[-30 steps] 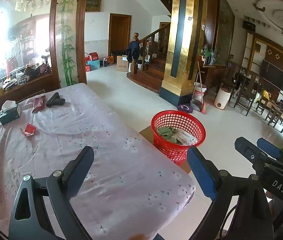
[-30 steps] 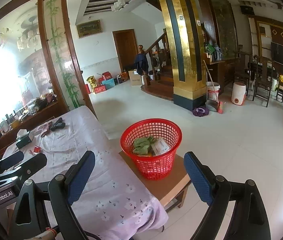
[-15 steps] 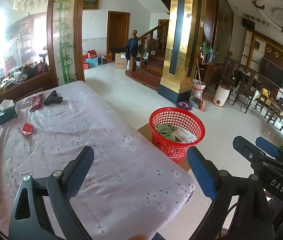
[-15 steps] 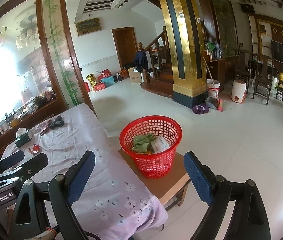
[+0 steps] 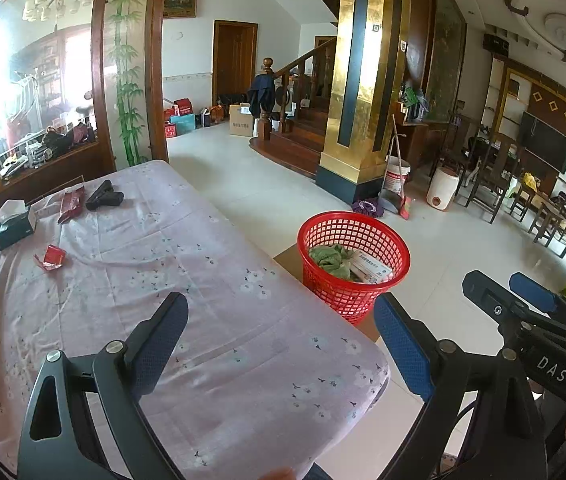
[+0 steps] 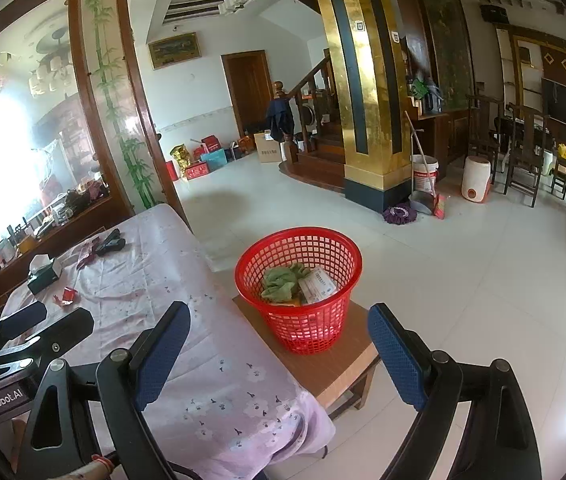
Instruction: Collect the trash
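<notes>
A red mesh basket [image 5: 354, 260] [image 6: 299, 285] stands on a low wooden stool [image 6: 323, 364] beside the table; green cloth and a white box lie in it. On the far left of the pink flowered tablecloth [image 5: 203, 320] lies a crumpled red wrapper [image 5: 51, 258] [image 6: 66, 295], with a dark red packet [image 5: 70, 204] further back. My left gripper [image 5: 281, 344] hovers open over the table's near corner, nothing between its fingers. My right gripper [image 6: 279, 346] is open and empty, just short of the basket. Each gripper shows at the edge of the other's view.
A tissue box [image 5: 14, 224] and a black object [image 5: 104, 197] sit at the table's far end. Beyond lie white floor tiles, a gold pillar [image 5: 359, 80], a bucket with broom [image 5: 397, 178], wooden chairs [image 5: 495, 172] on the right and stairs behind.
The basket and table have slipped slightly down and sideways in both views from small camera shifts. Both grippers stay open and empty.
</notes>
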### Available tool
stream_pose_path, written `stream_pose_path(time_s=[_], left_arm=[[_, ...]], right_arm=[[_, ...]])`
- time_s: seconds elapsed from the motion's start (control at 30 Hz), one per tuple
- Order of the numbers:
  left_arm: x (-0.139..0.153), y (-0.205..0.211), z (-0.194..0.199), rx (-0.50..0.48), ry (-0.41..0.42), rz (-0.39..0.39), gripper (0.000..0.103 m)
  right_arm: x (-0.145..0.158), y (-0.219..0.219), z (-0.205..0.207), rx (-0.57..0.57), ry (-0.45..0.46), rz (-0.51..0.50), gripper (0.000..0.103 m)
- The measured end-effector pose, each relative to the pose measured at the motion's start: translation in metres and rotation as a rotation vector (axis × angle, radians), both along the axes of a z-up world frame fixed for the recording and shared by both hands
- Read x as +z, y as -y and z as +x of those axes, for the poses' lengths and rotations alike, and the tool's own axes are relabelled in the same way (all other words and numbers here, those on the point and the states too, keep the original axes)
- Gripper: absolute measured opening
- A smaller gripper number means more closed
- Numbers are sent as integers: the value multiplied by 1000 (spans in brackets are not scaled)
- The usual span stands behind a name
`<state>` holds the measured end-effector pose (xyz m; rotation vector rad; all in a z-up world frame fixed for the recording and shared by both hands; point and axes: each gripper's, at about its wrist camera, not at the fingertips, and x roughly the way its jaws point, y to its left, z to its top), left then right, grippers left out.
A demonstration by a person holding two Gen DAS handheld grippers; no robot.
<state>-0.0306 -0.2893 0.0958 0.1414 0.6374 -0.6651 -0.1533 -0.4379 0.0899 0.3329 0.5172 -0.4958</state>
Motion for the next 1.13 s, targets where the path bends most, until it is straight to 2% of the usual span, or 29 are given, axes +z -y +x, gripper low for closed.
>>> stream_pose_path(time_s=[0.8,1.03,1.13], left_arm=[[-4,-2,6,-15,-24,6,93],[-8,2,11,-32,-32,9,93],[-13,1,20,-24,-64,17,93]], right_arm=[[1,2,1,-1,-3,0,93],[-6,4,1,-1,-10,5,93],[-14,7,5,-1,-23,26,93]])
